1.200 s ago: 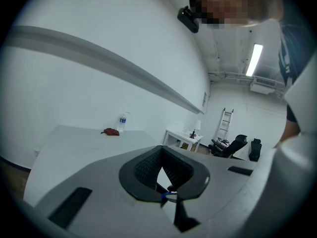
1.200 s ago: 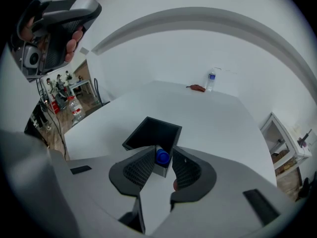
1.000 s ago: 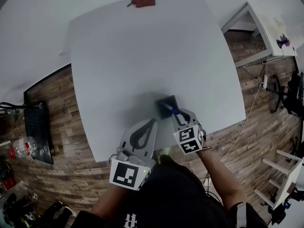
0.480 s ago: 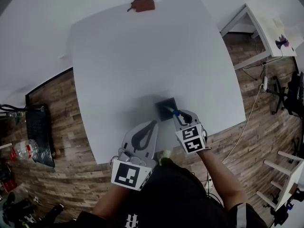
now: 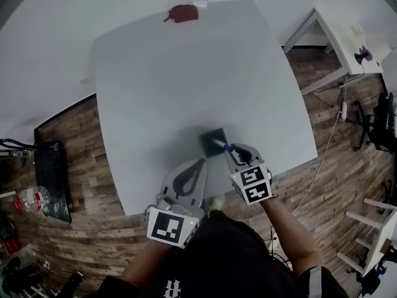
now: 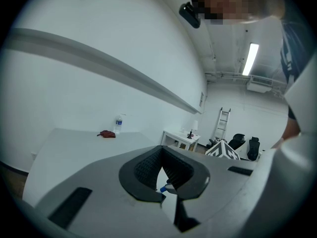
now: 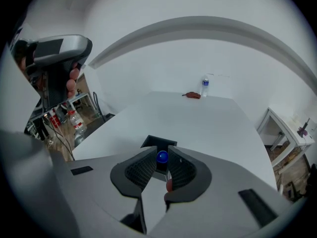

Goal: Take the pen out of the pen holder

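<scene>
Pen [image 7: 161, 156] sits in the black pen holder [image 5: 212, 143] on the white worktop [image 5: 186, 73], its blue cap pinched between the right gripper [image 5: 236, 154] fingers. Left gripper [image 5: 196, 166] fingers are closed together on nothing, nearby.

The light grey plastic left gripper [image 5: 201, 161] and matching right gripper [image 5: 229, 149] have black ribbed pads [image 6: 144, 169] lining their fingers; behind the fingers sit white cubes [image 5: 169, 226] with black square markers. The person wears a black top [image 5: 223, 253].
</scene>
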Motion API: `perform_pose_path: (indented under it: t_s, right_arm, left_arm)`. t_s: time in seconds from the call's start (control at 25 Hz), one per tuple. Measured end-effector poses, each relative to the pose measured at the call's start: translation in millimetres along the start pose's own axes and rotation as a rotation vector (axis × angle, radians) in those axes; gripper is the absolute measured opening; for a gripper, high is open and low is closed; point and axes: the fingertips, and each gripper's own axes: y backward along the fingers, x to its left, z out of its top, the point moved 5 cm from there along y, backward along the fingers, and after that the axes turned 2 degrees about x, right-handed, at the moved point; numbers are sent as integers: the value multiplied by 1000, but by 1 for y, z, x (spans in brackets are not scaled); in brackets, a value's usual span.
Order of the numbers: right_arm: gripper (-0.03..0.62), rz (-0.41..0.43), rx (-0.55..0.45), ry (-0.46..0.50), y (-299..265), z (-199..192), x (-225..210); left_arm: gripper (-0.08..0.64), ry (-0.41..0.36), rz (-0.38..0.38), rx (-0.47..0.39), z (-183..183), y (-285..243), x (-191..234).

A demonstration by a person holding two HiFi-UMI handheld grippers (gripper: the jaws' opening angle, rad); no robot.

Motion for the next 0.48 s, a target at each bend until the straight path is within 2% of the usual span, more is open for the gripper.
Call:
perform_pose_path:
  t_s: [0.48]
  right_arm:
    - [74, 38, -127, 3, 55, 45, 7]
  left_arm:
    - [6, -47, -14, -40, 11, 1, -20]
